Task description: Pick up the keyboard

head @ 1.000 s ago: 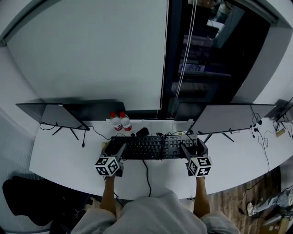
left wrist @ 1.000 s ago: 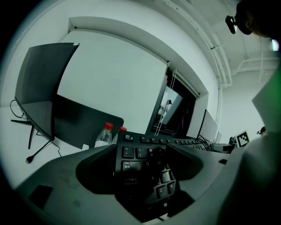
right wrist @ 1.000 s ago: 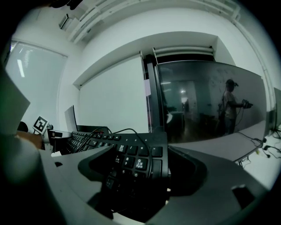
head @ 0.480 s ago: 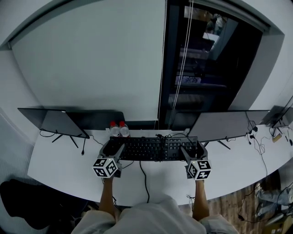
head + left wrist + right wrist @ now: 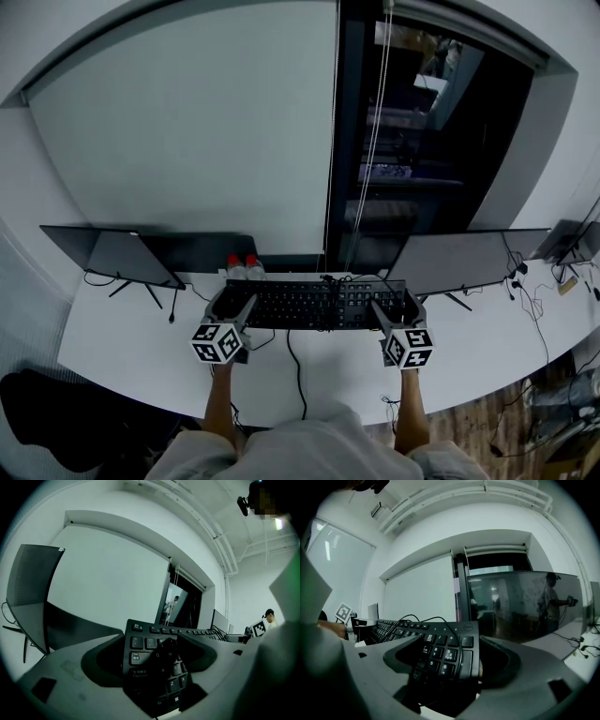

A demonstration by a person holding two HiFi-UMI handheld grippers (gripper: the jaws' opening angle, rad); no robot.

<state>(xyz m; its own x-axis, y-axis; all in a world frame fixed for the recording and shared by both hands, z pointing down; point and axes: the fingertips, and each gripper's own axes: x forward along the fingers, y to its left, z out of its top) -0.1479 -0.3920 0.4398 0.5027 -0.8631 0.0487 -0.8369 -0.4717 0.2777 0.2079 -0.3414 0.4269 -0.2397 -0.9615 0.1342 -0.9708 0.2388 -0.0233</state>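
Over the white counter [image 5: 131, 328], head view: keyboard [image 5: 319, 305] held level between left claw [image 5: 232, 305] and right claw [image 5: 401, 307], its cable [image 5: 292, 352] hanging below.

Left gripper view: left claw [image 5: 152, 641] clamped on the keyboard's [image 5: 140, 644] Tab end.

Right gripper view: right claw [image 5: 450, 641] clamped on the number-pad end, cable [image 5: 461, 653] draped across the keys.

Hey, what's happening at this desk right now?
A person is gripping a black keyboard at both ends: the left tool is clamped on its left end, the right tool on the number-pad end. It is held over the white desk, apparently lifted slightly, with its cable trailing toward the person.
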